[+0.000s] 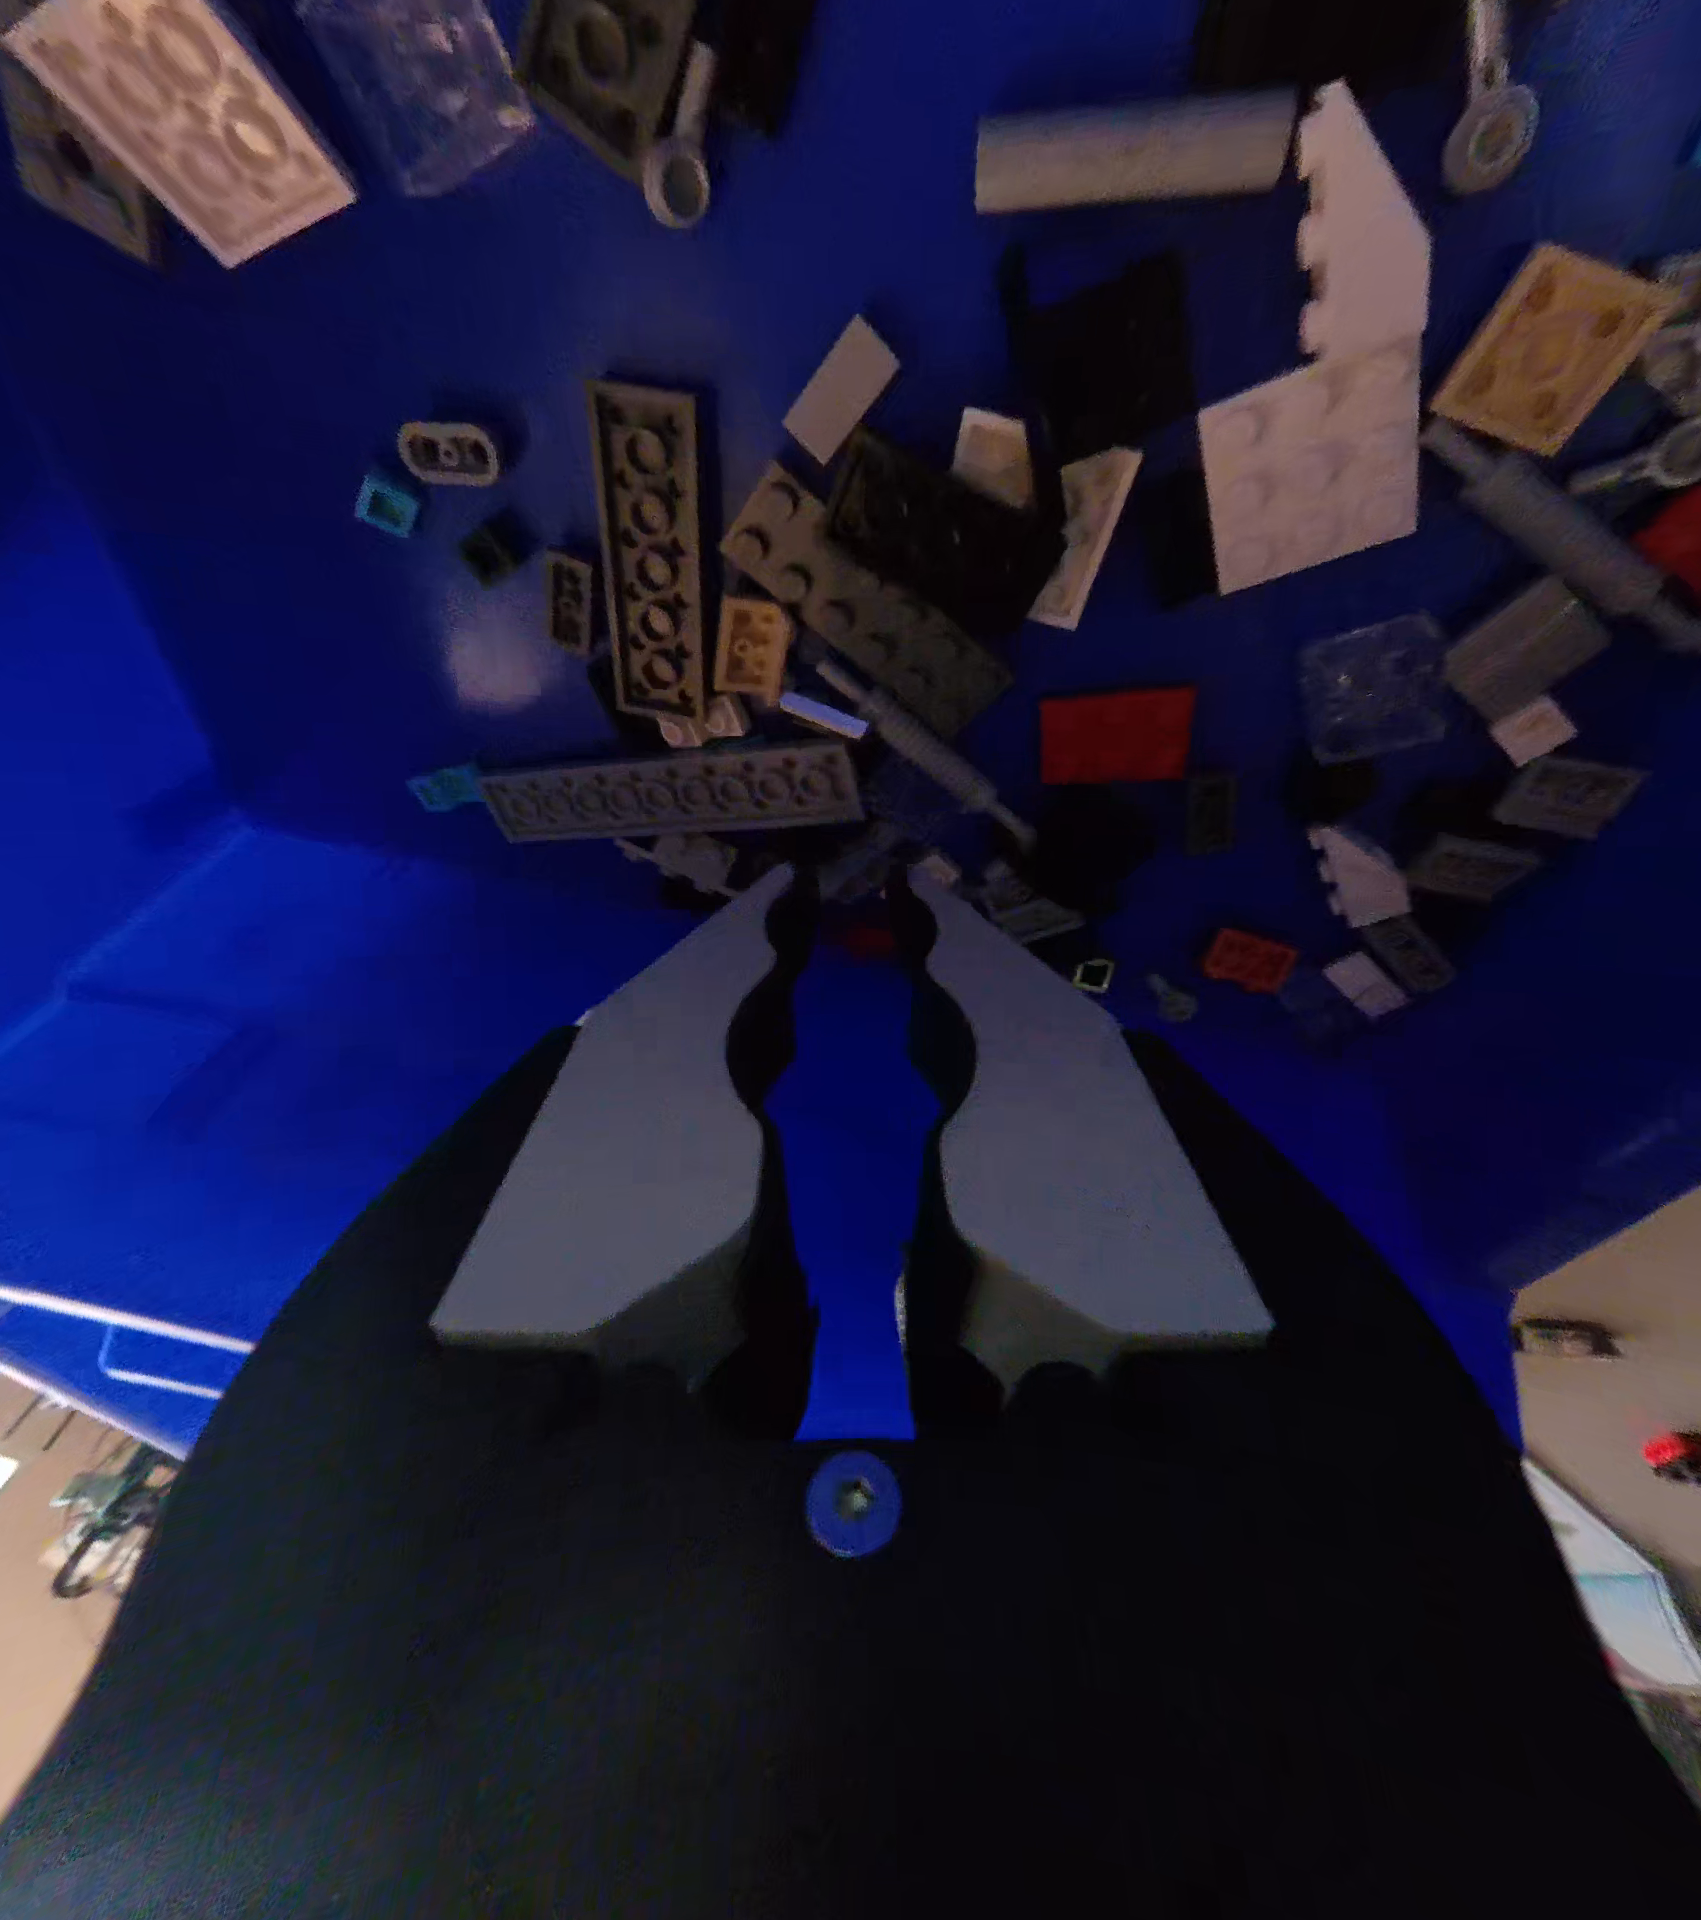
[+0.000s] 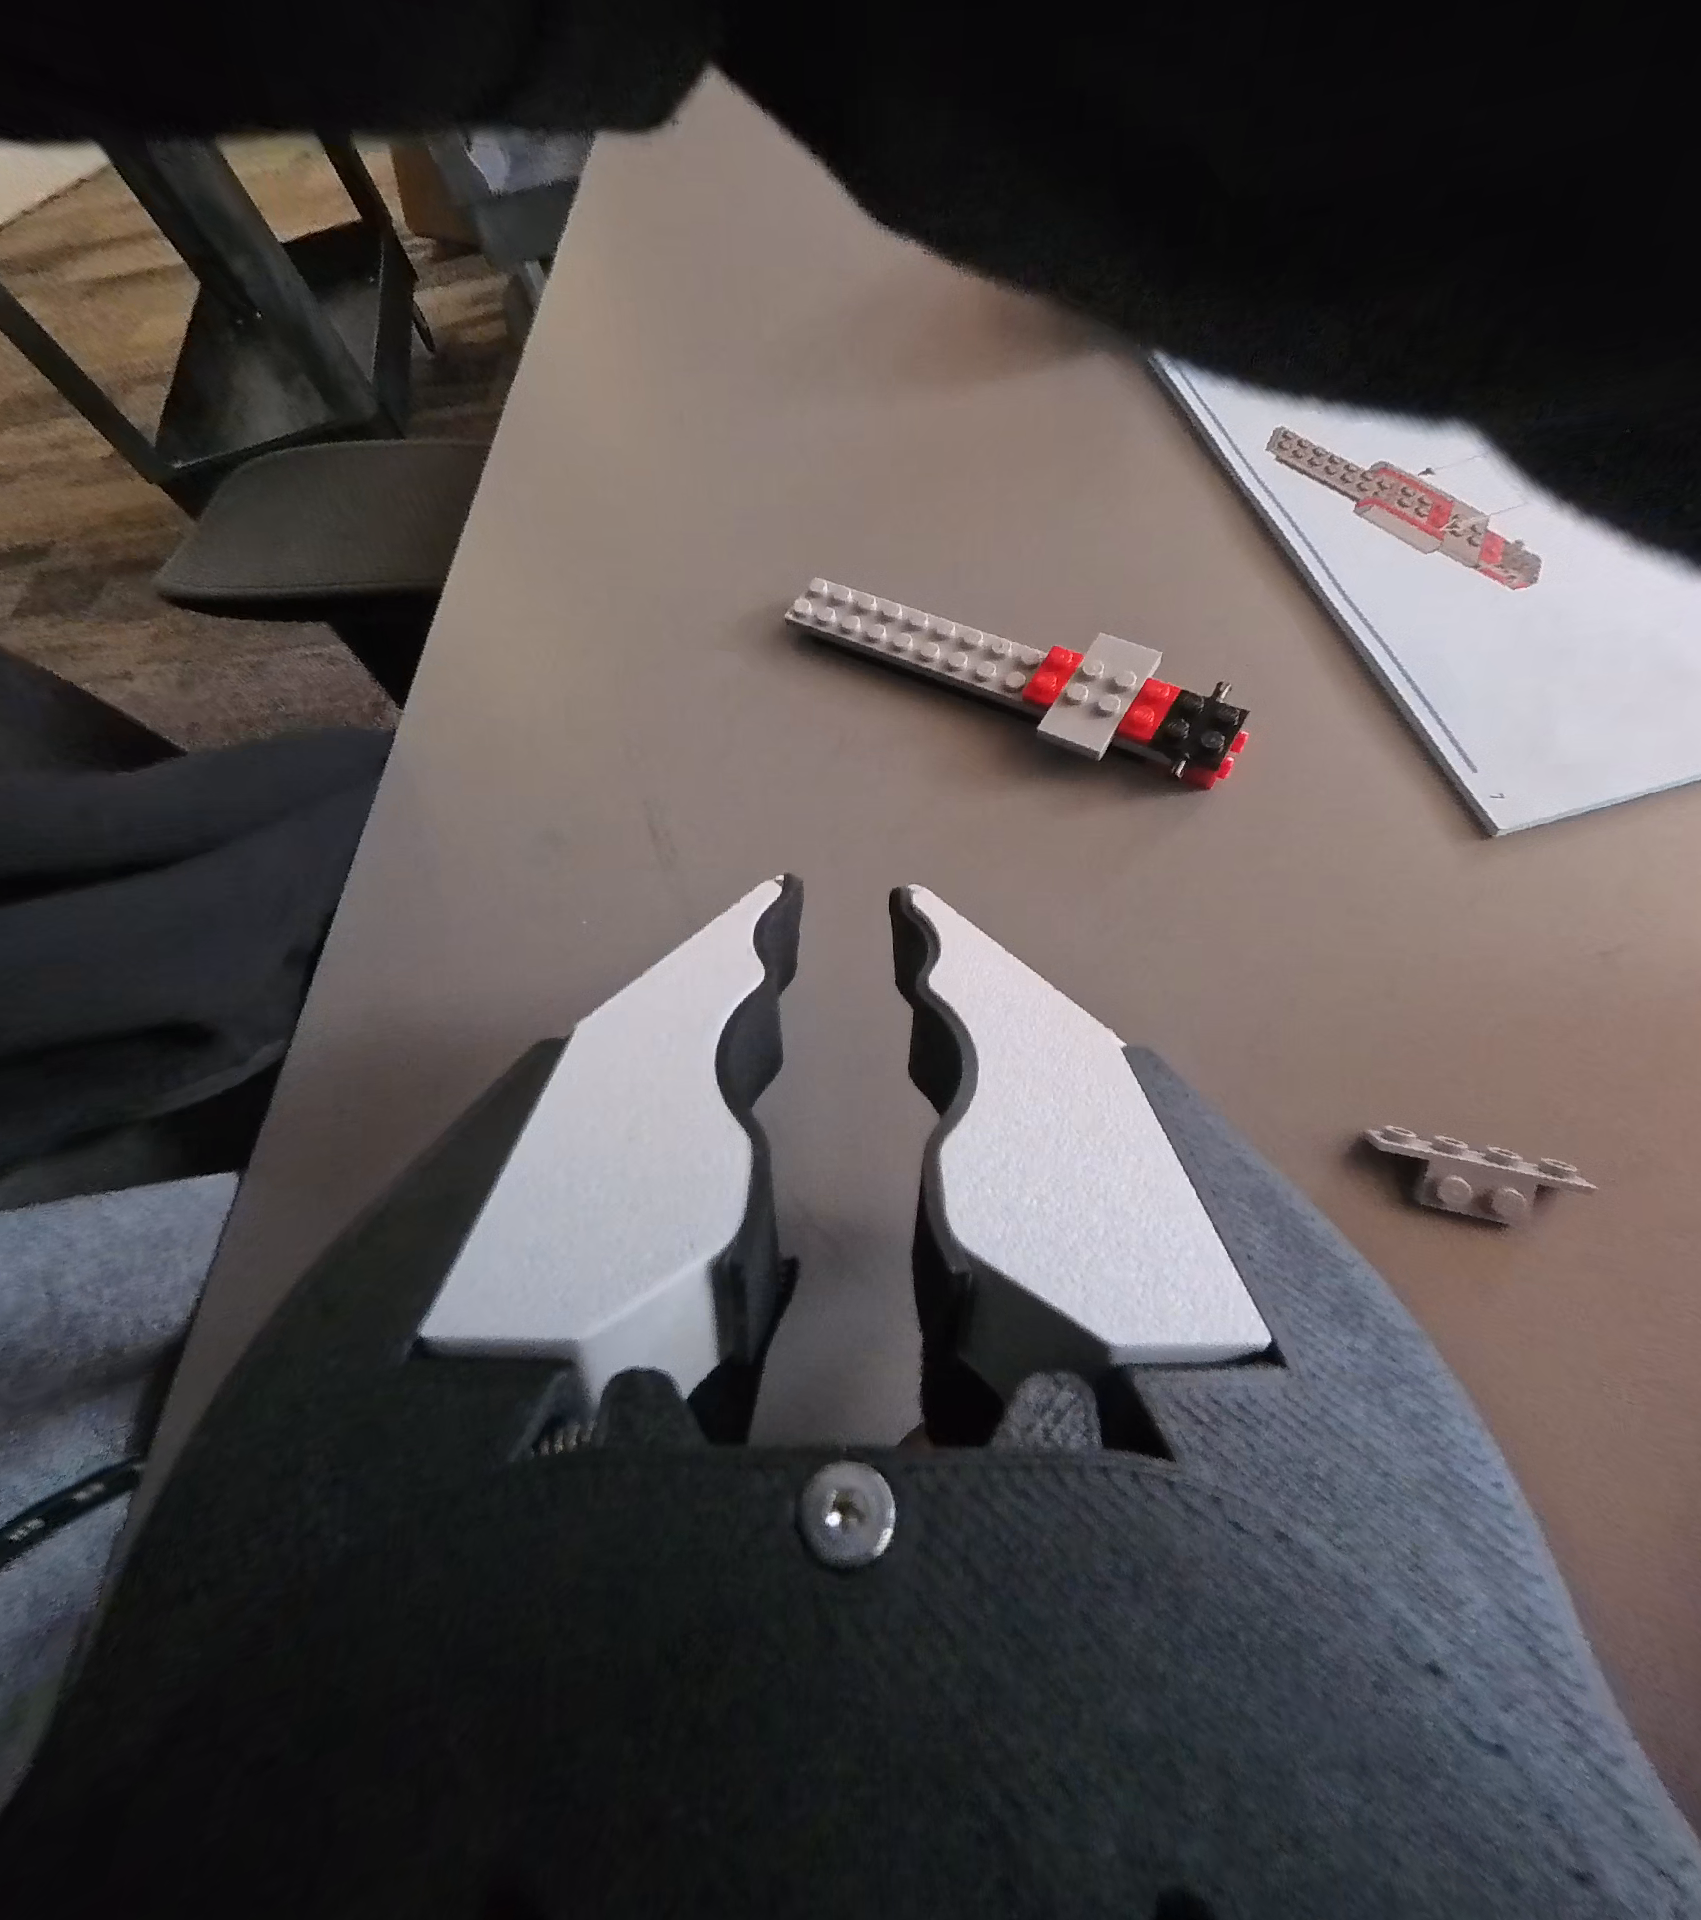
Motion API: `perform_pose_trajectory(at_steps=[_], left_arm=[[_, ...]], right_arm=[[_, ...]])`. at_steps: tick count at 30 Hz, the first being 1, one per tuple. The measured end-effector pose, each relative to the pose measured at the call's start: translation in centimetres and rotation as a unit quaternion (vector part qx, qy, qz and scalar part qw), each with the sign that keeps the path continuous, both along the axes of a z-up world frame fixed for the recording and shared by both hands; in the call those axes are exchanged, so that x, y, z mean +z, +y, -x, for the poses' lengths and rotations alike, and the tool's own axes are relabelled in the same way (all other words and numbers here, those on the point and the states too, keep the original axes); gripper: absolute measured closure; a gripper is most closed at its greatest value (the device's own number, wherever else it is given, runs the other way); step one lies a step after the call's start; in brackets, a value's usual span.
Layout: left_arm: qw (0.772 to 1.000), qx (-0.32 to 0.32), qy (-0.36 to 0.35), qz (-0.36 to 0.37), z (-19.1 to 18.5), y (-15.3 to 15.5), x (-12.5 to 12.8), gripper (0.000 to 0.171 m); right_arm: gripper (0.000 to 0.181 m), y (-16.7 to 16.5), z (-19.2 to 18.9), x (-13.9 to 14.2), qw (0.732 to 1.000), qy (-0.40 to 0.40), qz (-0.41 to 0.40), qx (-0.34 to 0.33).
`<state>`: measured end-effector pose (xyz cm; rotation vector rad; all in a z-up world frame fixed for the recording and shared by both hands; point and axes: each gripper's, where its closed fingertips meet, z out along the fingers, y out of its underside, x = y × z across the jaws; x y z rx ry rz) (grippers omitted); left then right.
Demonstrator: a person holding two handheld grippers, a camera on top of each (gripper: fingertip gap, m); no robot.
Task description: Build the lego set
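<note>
Your left gripper (image 1: 848, 894) stands with jaws parted, gripping nothing, tips poised over a heap of loose lego pieces (image 1: 804, 623) in a blue bin (image 1: 202, 727). Your right gripper (image 2: 844, 896) is likewise released and empty above the grey table (image 2: 721, 416). Ahead of it lies the part-built lego model (image 2: 1022, 675), with the instruction booklet (image 2: 1552, 644) beyond and a small grey bracket piece (image 2: 1474, 1174) off to the right.
</note>
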<state>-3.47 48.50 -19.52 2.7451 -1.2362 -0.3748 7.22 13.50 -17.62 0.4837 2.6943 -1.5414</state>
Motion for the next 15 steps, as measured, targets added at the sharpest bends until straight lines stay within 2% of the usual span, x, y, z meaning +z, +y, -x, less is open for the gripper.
perform_pose_trajectory(at_steps=[8, 12, 15], left_arm=[[0.999, -0.019, 0.000, 0.034, -0.2, -0.5, -1.2, 0.163], [1.000, -0.011, -0.010, 0.015, -0.3, -0.2, -0.8, 0.163], [0.998, 0.020, -0.047, -0.024, -1.0, 0.3, 0.7, 0.163]], right_arm=[[0.162, 0.0, -0.2, 0.3, 1.000, -0.012, 0.012, 0.010], [0.162, 0.0, -0.3, 0.2, 1.000, -0.010, 0.009, 0.013], [0.161, -0.1, -0.4, 0.1, 1.000, -0.007, 0.004, 0.016]])
